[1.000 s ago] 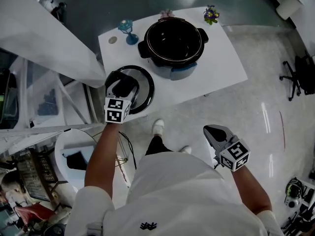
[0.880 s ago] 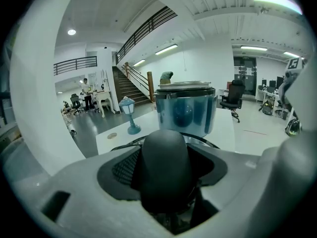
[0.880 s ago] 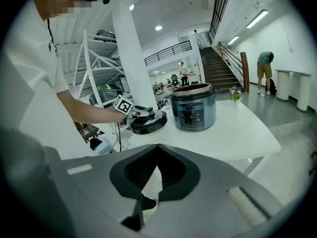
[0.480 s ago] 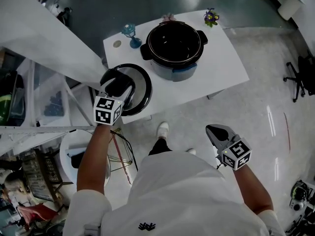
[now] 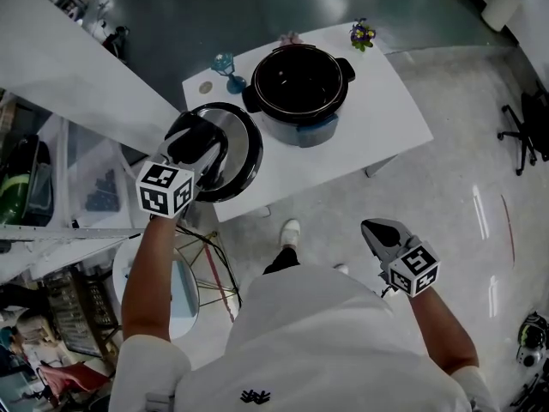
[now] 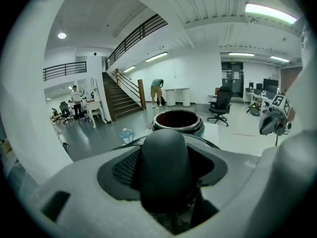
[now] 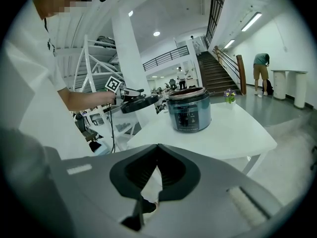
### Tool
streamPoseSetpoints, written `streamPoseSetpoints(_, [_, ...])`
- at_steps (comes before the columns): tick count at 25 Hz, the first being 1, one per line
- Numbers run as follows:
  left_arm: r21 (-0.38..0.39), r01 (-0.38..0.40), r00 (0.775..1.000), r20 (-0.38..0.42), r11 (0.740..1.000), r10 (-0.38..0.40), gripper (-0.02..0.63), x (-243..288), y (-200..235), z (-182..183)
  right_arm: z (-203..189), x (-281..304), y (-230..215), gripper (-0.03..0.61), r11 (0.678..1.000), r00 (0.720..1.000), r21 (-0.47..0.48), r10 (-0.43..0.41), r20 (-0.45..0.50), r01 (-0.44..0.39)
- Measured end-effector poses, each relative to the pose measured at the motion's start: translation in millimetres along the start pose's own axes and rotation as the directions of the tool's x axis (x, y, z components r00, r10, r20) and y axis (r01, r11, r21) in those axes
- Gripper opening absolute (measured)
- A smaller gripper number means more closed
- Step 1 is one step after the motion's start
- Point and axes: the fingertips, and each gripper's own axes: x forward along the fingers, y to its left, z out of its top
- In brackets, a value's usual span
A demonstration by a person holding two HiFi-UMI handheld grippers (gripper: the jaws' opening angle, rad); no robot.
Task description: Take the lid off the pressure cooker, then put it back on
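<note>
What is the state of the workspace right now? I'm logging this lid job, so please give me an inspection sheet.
Surface: white table, carrying the cooker and small items.
Job's things: pressure cooker open, standing on the table; lid held in the air to its left.
Clutter: blue goblet, flower pot and small disc along the table's far side.
Grippers: left gripper shut on the lid's knob; right gripper shut, nothing in it, off the table.
Cables: dark cable hanging left of the table.
Surroundings: office chair, staircase.
</note>
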Motion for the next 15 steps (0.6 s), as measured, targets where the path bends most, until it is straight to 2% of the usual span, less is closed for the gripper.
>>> streamPoseSetpoints(9, [0.053,0.069,0.997,0.038,0.996,-0.071,0.288,15.4,-11.0,65.0,-5.2,-9.0,-7.2,0.014,1.000,0.999,0.015,-0.024,0.021,0.024])
streamPoseSetpoints(15, [0.097,0.122,0.991,0.043,0.988,-0.126,0.288,41.3,-28.7,93.2,-10.1,-19.8,-13.5,0.014,0.998,0.998,0.036,-0.060,0.035,0.058])
